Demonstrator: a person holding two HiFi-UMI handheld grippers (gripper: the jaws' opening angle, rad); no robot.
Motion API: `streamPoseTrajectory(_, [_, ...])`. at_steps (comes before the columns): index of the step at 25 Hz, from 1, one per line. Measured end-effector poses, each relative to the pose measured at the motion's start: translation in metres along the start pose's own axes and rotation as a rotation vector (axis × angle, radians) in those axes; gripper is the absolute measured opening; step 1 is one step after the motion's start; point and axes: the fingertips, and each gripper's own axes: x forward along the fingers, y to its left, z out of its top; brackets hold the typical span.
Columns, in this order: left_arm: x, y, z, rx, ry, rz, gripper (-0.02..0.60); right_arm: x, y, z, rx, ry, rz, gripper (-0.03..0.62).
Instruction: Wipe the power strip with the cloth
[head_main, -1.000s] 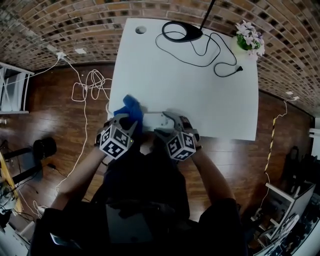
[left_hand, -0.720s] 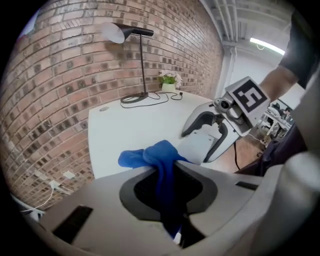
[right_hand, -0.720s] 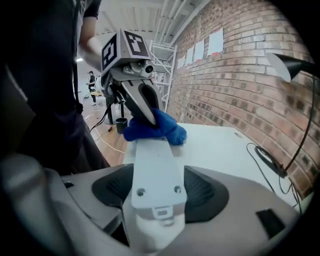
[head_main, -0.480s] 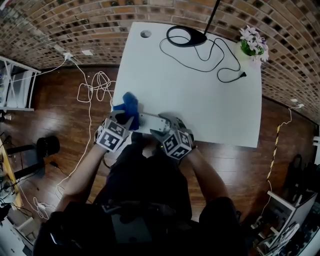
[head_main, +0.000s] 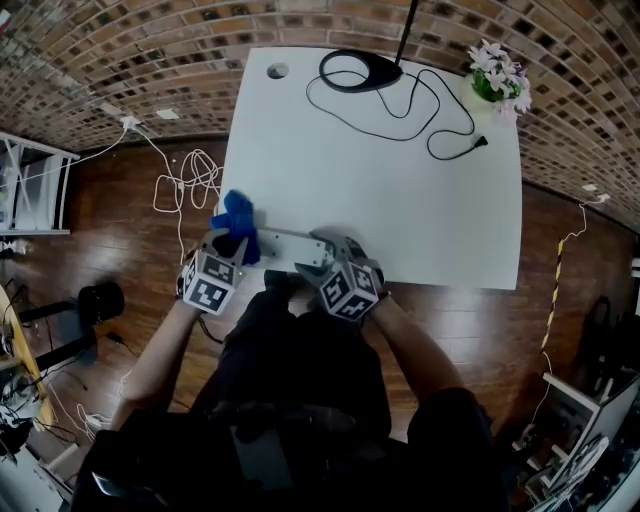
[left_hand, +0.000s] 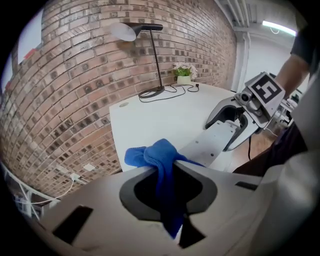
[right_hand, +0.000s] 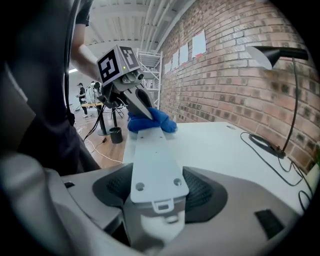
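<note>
My left gripper (head_main: 232, 243) is clenched on the blue cloth (head_main: 237, 215). In the left gripper view the cloth runs down between my 2 jaws, pinched there, and bunches out past the tips. The bunch sits at the left end of the power strip (head_main: 280, 245), touching it, at the lower left of the white table (head_main: 380, 180) in the head view.

My right gripper (head_main: 322, 256) is grasping the power strip's other end. Its jaws have just been closing, and in the right gripper view the strip's end lies between the 2 pads, which press on its long sides. A flat pale face with 2 small round holes at my end is turned up, and the strip runs away from me toward the cloth and the left gripper's tips in the upper left of that view. In the head view the strip lies along the table's near edge, just below the frame's middle. I cannot tell whether it rests on the tabletop or is held just above it.

At the table's far side, top of the head view, stands a black lamp base (head_main: 362, 68) with its cord (head_main: 430, 110) looping right toward a pot of flowers (head_main: 500, 78) in the upper right corner. White cables (head_main: 185, 175) lie on the wooden floor to the left.
</note>
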Motion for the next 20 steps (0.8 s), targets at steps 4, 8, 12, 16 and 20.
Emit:
streamPoseTrajectory(4, [0.000, 0.001, -0.002, -0.019, 0.019, 0.005, 0.058, 0.000, 0.000, 0.000, 0.008, 0.012, -0.003, 0.307])
streamPoseTrajectory(8, [0.001, -0.001, 0.001, -0.061, 0.004, 0.006, 0.058, 0.000, 0.000, 0.000, 0.013, 0.014, -0.017, 0.307])
streamPoseTrajectory(12, [0.004, -0.010, 0.009, -0.064, -0.019, -0.015, 0.058, 0.001, 0.000, 0.000, 0.022, 0.016, -0.012, 0.307])
streamPoseTrajectory(16, [0.005, -0.015, 0.010, -0.058, -0.031, -0.014, 0.058, 0.000, 0.001, 0.000, 0.025, 0.009, -0.008, 0.307])
streamPoseTrajectory(20, [0.009, -0.027, 0.021, -0.025, -0.040, -0.033, 0.058, 0.000, -0.001, 0.000, 0.026, 0.011, -0.006, 0.307])
